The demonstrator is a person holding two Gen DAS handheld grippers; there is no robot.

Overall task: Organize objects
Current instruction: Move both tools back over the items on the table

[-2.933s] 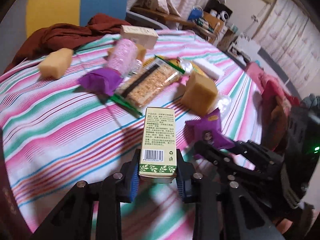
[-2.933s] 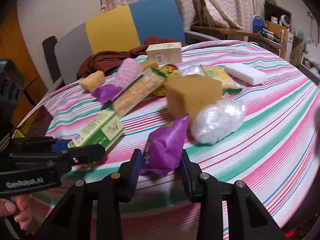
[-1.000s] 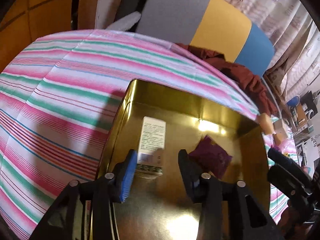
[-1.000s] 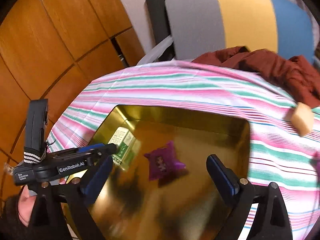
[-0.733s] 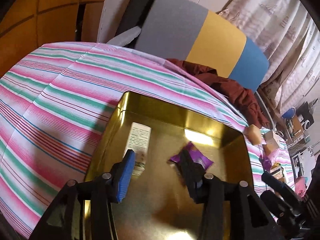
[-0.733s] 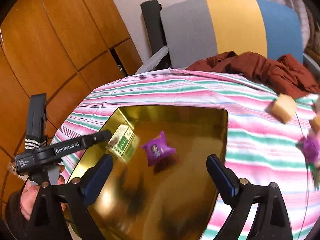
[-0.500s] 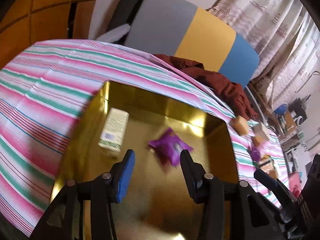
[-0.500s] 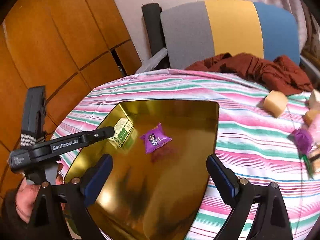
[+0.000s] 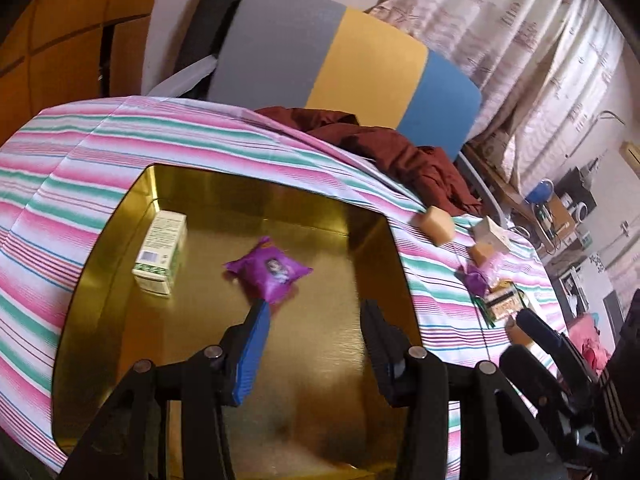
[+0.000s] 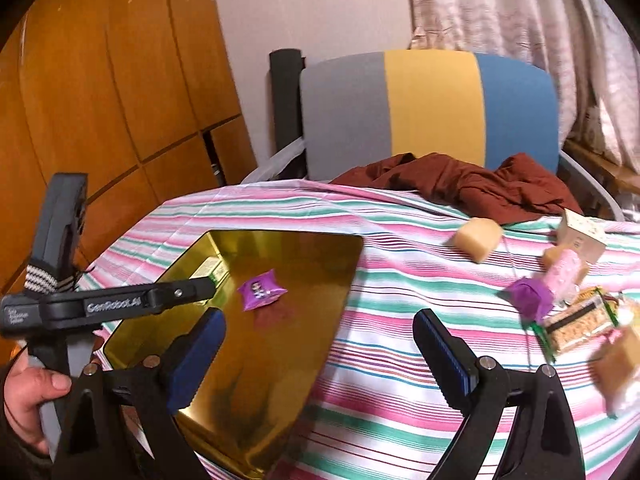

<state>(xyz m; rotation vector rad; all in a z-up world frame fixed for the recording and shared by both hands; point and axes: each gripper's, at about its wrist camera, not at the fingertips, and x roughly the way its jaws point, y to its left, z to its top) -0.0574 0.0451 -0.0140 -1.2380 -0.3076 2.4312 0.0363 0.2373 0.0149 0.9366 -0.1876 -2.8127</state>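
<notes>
Both grippers are empty: the left gripper (image 9: 312,330) has its jaws moderately apart over the shallow gold metal tray (image 9: 368,240); the right gripper (image 10: 320,344) has its jaws wide. The green-and-white carton (image 9: 162,252) and purple foil sachet (image 9: 269,270) already lie in the tray. The remaining goods, such as a tan sponge block (image 10: 478,238), a purple wrapped bundle (image 10: 532,296) and a cracker packet (image 10: 580,326), sit crowded at the far side of the striped table (image 10: 400,292); reaching into that clutter could knock neighbours aside or off the edge. A crumpled maroon cloth (image 10: 460,186) lies beside them and could snag a jaw.
</notes>
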